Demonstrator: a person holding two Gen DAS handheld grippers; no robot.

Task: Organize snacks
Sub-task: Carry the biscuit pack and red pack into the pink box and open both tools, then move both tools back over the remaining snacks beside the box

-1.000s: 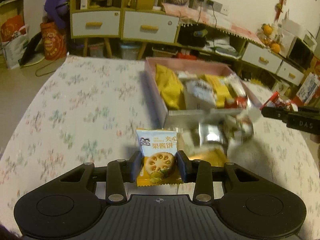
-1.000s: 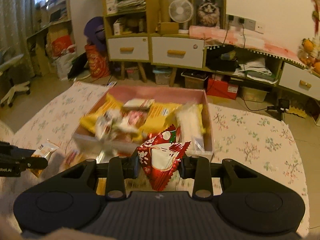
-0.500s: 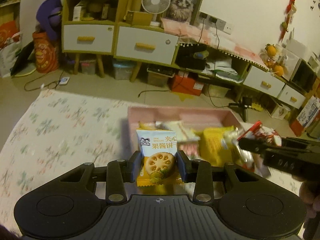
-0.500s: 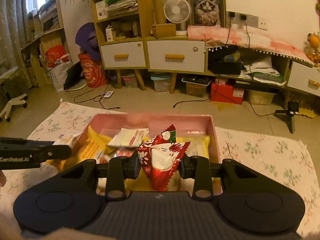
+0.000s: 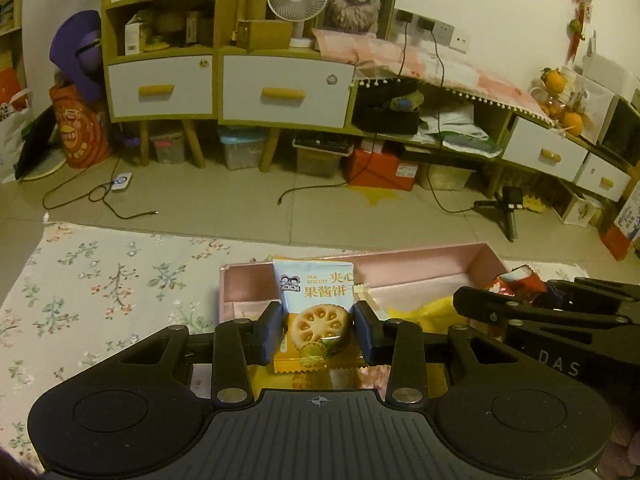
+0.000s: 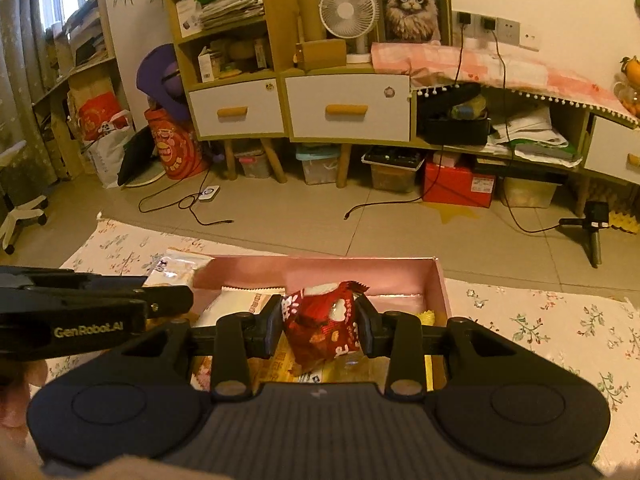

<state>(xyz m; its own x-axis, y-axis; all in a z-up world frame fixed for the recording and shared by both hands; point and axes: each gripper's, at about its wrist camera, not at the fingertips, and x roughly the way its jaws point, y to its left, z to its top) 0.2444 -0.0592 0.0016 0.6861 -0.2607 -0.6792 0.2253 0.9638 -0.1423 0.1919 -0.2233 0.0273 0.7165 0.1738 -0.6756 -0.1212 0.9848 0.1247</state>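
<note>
Jam biscuit packet (image 5: 316,312) pinched upright between the fingers of the left gripper (image 5: 318,330). Red snack packet (image 6: 322,322) pinched, tilted, in the right gripper (image 6: 320,326). Both held over the pink box (image 6: 400,270), directly ahead of and beneath each claw; yellow and white packets inside. Floral cloth (image 5: 100,292) under the box.

The left gripper (image 5: 318,326) is level, its jaws closed against both sides of a jam biscuit packet (image 5: 316,312) held upright between the fingers. The right gripper (image 6: 318,326) is likewise level, its jaws clamped on a red snack packet (image 6: 322,326). Both grippers sit side by side, close together, pointing the same way, each visible at the edge of the other's wrist view.
</note>
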